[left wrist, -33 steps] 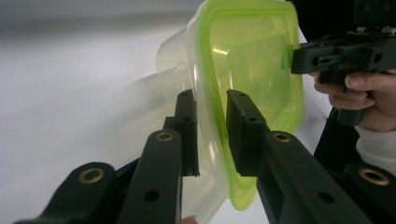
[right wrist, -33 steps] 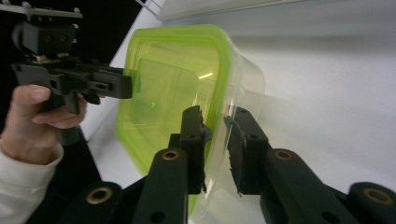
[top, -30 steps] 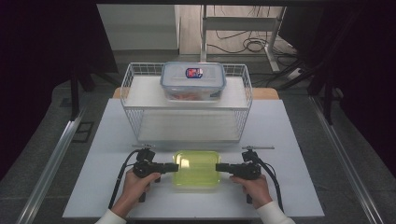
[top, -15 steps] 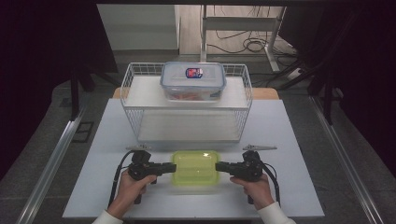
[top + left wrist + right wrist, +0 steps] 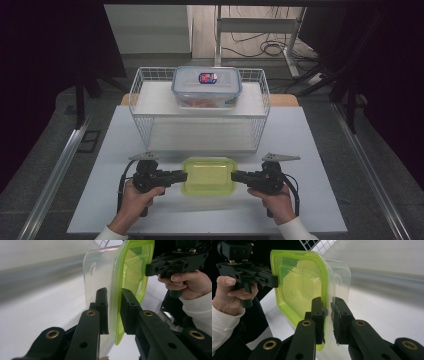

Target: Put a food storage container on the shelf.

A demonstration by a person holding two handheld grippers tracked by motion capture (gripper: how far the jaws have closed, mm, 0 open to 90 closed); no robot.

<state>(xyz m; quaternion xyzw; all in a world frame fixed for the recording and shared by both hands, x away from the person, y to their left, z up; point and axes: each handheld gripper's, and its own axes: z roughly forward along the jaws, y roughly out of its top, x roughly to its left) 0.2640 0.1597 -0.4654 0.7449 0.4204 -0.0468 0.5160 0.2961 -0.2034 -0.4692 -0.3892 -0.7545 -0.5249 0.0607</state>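
The green-lidded container [image 5: 208, 175] sits near the table's near edge, midway between left and right. The left gripper [image 5: 179, 176] pinches its left rim, the right gripper [image 5: 238, 176] its right rim, both jaws clamped tight. Bare white table [image 5: 320, 150] lies open either side; the wire rack [image 5: 200, 107] stands beyond, holding a clear box [image 5: 206, 86].

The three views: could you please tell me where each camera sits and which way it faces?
High view: above the person's side, looking forward and down on the table; both hands and forearms show.
Left gripper view: rides the left claw, looking along its jaws, which pinch the green-lidded container.
Right gripper view: rides the right claw, pinching the opposite edge.
Each gripper view shows the other claw.
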